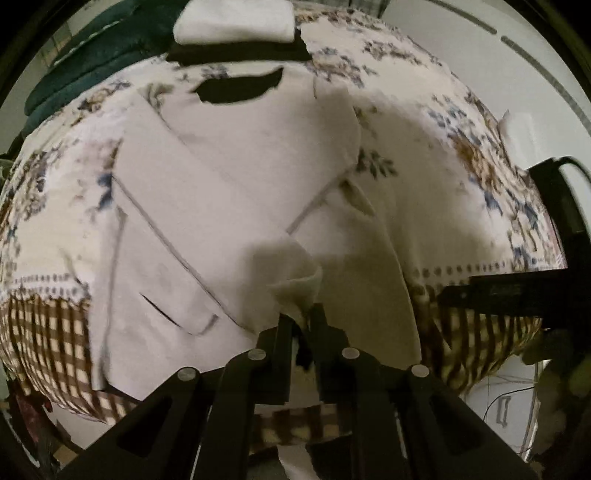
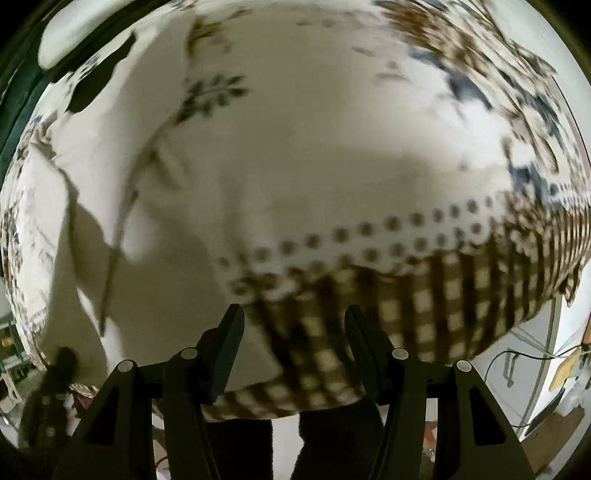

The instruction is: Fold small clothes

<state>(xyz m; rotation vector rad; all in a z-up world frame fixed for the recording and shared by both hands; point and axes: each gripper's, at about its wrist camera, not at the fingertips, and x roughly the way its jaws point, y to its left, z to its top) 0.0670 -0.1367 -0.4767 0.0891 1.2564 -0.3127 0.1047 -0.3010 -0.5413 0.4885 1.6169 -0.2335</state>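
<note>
White shirt (image 1: 229, 206): small garment with a dark neck opening, lying flat on the floral tablecloth (image 1: 436, 122); its neck points to the far side of the cloth, its hem hangs toward the checked border at the near edge. A sleeve is folded inward across the body. One corner of its near hem is lifted off the cloth.

Left gripper (image 1: 300, 319): jaws closed on the lifted corner of the white shirt, fabric bunched between the fingers.

Right gripper (image 2: 293, 323): jaws parted, nothing between them; it hangs over the checked border of the floral tablecloth, just beside the shirt's hem. In the left wrist view its dark body shows at the cloth's right edge.

Folded stack (image 1: 236, 31): a white folded piece on top of a black one, beyond the shirt's neck, at the far edge of the tablecloth.

Dark green fabric (image 1: 96, 48): beside the folded stack, off the cloth's far left corner
</note>
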